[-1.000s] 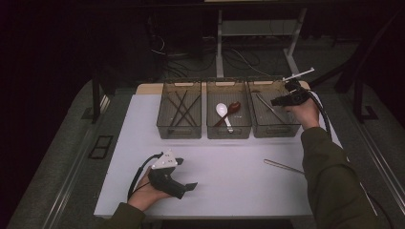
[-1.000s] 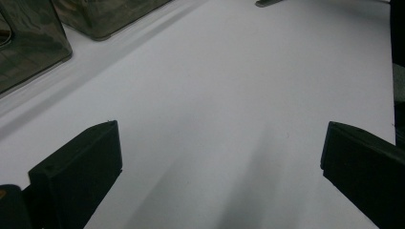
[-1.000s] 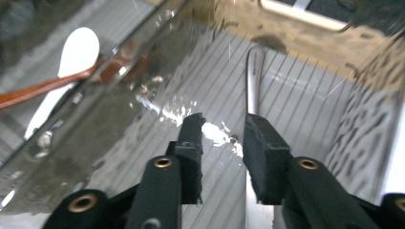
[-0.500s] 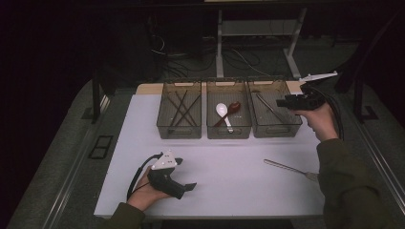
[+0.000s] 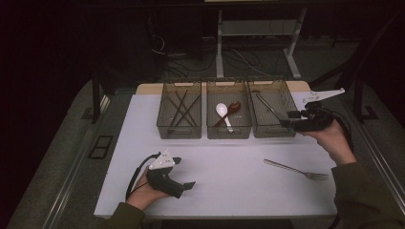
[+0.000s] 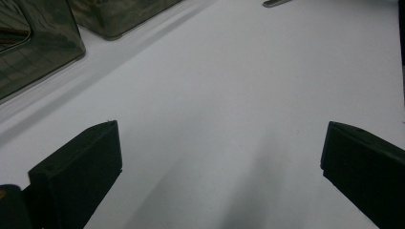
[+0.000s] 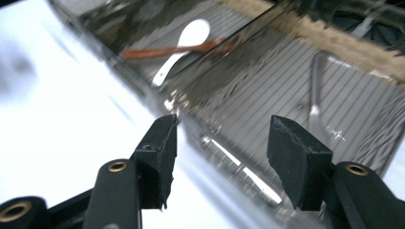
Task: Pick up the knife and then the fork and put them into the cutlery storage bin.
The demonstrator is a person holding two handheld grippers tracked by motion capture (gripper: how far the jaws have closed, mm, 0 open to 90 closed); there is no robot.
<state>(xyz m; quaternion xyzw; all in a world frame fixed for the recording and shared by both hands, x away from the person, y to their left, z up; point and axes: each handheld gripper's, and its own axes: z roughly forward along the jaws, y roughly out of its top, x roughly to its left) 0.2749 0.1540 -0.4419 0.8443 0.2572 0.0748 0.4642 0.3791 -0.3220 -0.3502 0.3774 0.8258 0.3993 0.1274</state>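
The fork [image 5: 295, 169] lies flat near the bench's [image 5: 229, 191] front right corner: stiff, light, slippery metal, best pinched across its handle. The right tongs [image 5: 289, 122], empty, have just been opening beside the right-hand bin [image 5: 272, 131]; the left tongs [image 5: 190, 184] gape wide.

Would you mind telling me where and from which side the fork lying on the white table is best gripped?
Grip the fork at mid-handle, coming straight down from above with the jaws across its narrow width. It lies flat on the table, tines toward the right edge, so the slim straight handle probably offers the surest hold.
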